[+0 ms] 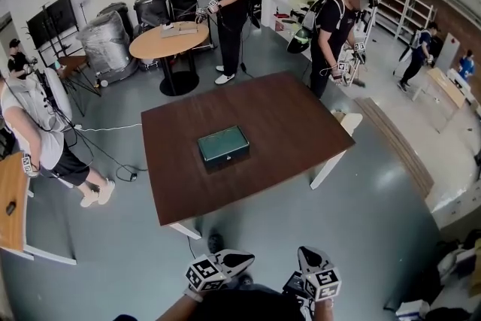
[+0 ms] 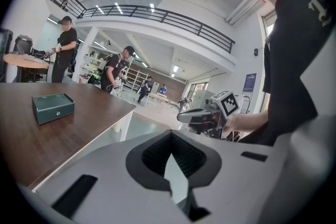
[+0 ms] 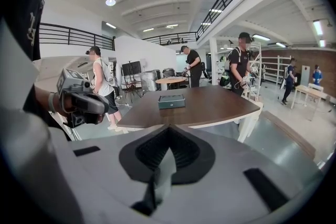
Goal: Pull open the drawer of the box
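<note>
While the dark green rectangular box (image 1: 223, 146) lies near the middle of the brown wooden counter (image 1: 285, 116), both our tools hang low before our body, well apart from it – so the step in hand is only the approach. The grey left gripper (image 1: 242, 261) is clenched, its black ribbed pads together and nothing between them. The grey right gripper (image 1: 307, 253) is clenched and empty in the same way.

In the right gripper view the box (image 3: 171, 101) turns its long front face toward us, and a small pale knob (image 3: 171, 104) seems to sit on this face. The drawer looks fully closed, though it is small in every view.

To do this step well, we judge that we should come close to the near edge of the counter and release one gripper before it reaches the knob. The other may rest on the lid, because such a small box will probably slide when we pull. The grip on the knob should be square, and the pull straight toward us, level with the counter – a slanted pull could jam the drawer or tip the box.
</note>
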### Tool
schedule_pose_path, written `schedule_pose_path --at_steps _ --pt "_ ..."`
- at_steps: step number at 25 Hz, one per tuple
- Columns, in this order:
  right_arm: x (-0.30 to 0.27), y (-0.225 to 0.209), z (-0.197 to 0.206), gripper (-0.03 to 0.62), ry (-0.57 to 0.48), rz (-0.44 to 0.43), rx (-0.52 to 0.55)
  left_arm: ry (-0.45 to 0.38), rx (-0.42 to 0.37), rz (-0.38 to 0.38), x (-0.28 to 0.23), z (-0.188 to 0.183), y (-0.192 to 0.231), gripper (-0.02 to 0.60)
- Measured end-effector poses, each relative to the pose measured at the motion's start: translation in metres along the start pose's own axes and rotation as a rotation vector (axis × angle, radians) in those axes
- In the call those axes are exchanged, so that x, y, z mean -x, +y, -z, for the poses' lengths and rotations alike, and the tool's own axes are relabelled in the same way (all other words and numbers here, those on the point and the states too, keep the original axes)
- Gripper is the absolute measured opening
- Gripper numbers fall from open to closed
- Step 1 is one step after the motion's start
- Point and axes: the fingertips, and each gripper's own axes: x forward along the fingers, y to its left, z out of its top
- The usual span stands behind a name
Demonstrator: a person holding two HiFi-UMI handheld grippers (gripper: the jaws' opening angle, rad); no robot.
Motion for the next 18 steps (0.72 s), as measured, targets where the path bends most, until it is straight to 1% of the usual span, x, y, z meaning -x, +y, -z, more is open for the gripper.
schedule_pose_path --at_steps 5,14,18 --pt "-0.012 -0.008 -0.006 -0.014 -0.024 -0.01 -0.001 -0.009 0.001 -0.032 0.0 -0.005 0.011 0.003" --pt "-0.033 -0.005 -0.027 -0.014 -0.006 -0.05 0.02 -0.023 0.033 -0.086 0.006 -0.014 0.038 0.003" --pt "-0.036 -0.006 -0.029 -0.014 0.012 -0.054 0.026 -0.027 0.042 -0.089 0.002 -0.016 0.042 0.003"
